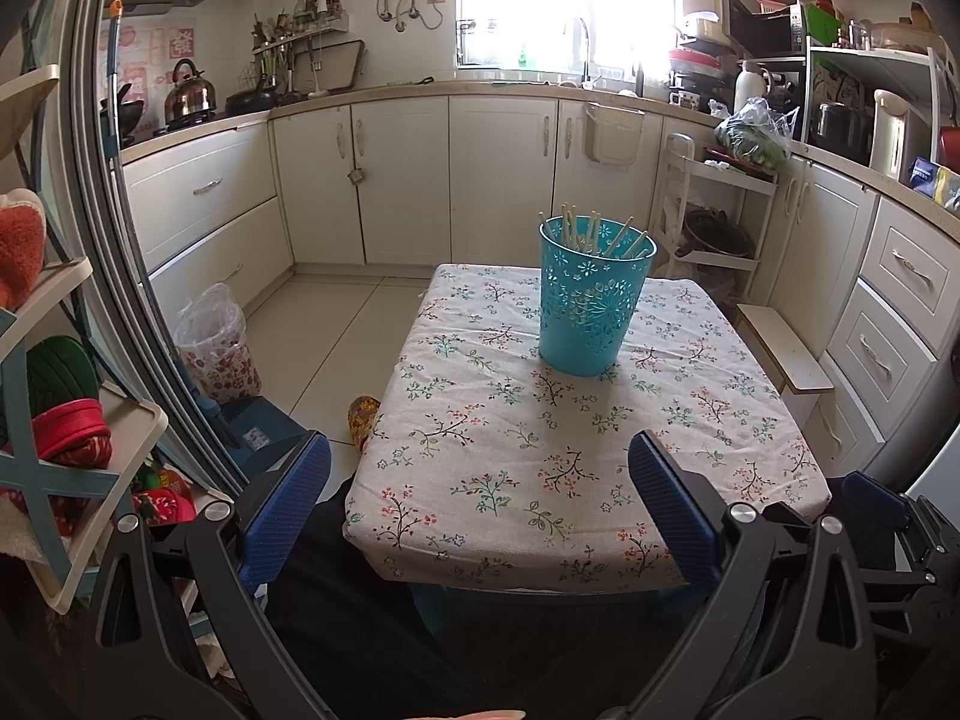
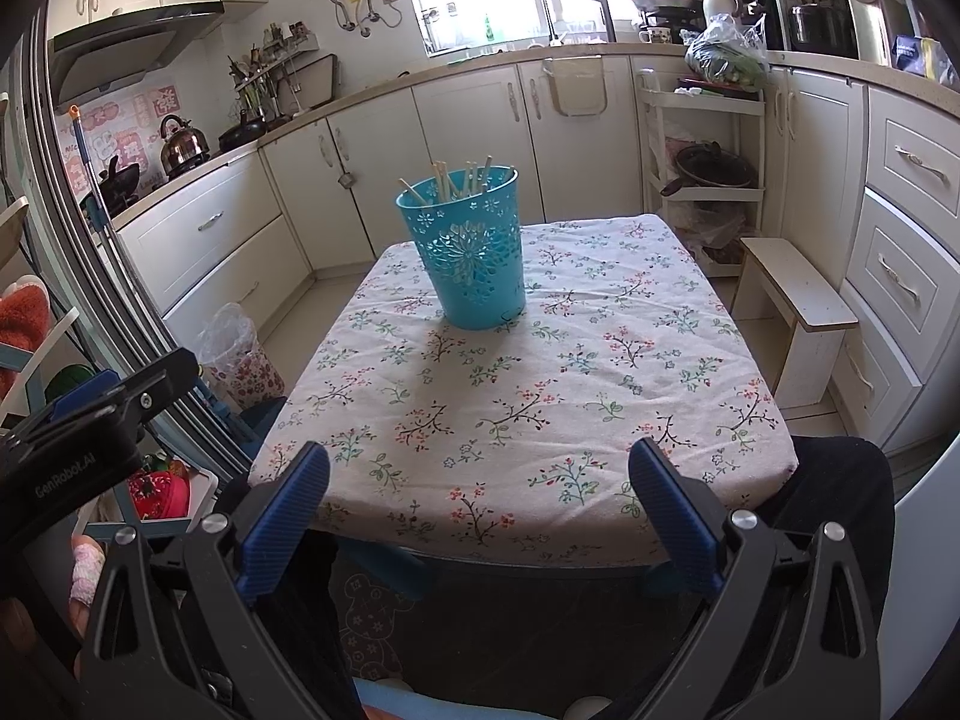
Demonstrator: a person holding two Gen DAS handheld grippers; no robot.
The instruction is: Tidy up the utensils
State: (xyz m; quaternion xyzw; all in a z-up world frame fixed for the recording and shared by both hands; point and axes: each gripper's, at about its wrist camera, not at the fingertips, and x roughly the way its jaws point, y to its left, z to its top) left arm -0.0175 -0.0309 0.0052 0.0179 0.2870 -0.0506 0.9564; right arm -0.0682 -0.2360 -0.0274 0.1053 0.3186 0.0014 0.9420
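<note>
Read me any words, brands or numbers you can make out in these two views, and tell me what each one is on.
"GenRobot.AI": white lettering on the black body of the left gripper, seen in the right wrist view.
Red and pink wall stickers behind the kettle: large Chinese characters, too distorted to read.
Dark blue packet on the right counter: print too small to read.
Nothing else legible.

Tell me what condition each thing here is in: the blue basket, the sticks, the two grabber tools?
Blue basket: upright on the floral tablecloth, toward the far end.
Chopsticks: standing inside the basket, tips poking above the rim, leaning at different angles.
Left gripper: jaws wide open, holding nothing, at the near table edge.
Right gripper: jaws wide open, empty, also at the near edge.
</note>
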